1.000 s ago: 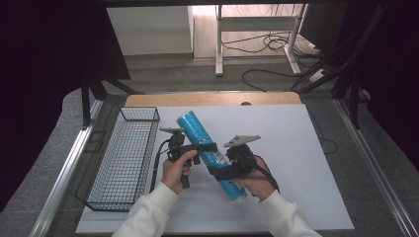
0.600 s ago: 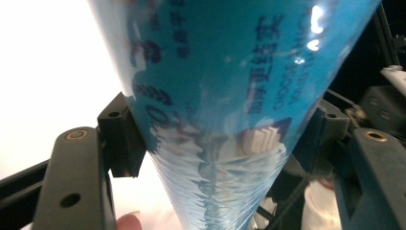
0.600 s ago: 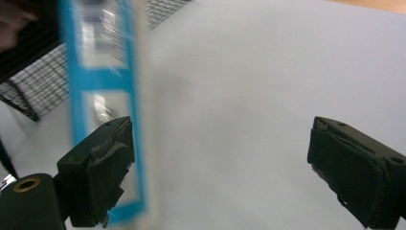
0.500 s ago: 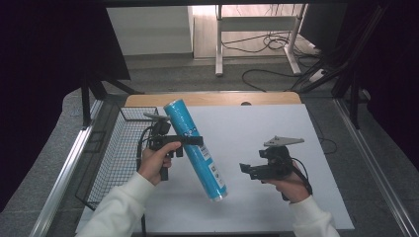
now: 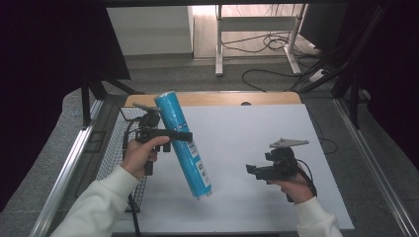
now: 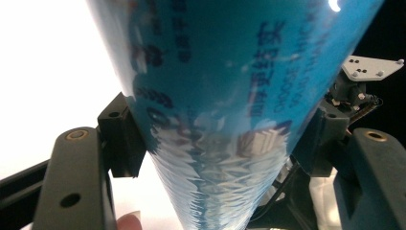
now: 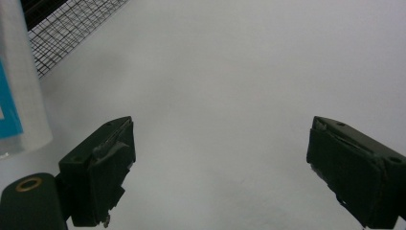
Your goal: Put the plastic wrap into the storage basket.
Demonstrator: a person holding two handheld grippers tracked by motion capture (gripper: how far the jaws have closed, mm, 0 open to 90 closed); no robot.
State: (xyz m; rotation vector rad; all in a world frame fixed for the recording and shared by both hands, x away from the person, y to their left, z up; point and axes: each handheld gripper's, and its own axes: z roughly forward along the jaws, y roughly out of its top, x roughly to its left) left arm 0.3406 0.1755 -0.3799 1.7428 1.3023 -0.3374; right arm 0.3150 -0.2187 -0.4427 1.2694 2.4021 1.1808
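A long blue plastic-wrapped roll (image 5: 184, 148) hangs tilted in the air, its top end near the basket and its lower end over the white table (image 5: 247, 128). My left gripper (image 5: 178, 134) is shut on the roll's upper half. In the left gripper view the roll (image 6: 225, 96) sits wedged between the two black pads (image 6: 122, 139). My right gripper (image 5: 253, 170) stands open over the table to the right of the roll, with nothing between its fingers (image 7: 107, 165). The roll's lower end (image 7: 19, 96) shows at the left edge of the right gripper view.
A black wire basket (image 5: 111, 148) stands along the table's left side, and its mesh (image 7: 72, 28) also shows in the right gripper view. The right gripper's grey plate (image 6: 371, 67) shows behind the roll. Cables lie on the floor beyond the table.
The right gripper has left the roll and moved off to the right. The left gripper has lifted the roll and carried it left, towards the basket.
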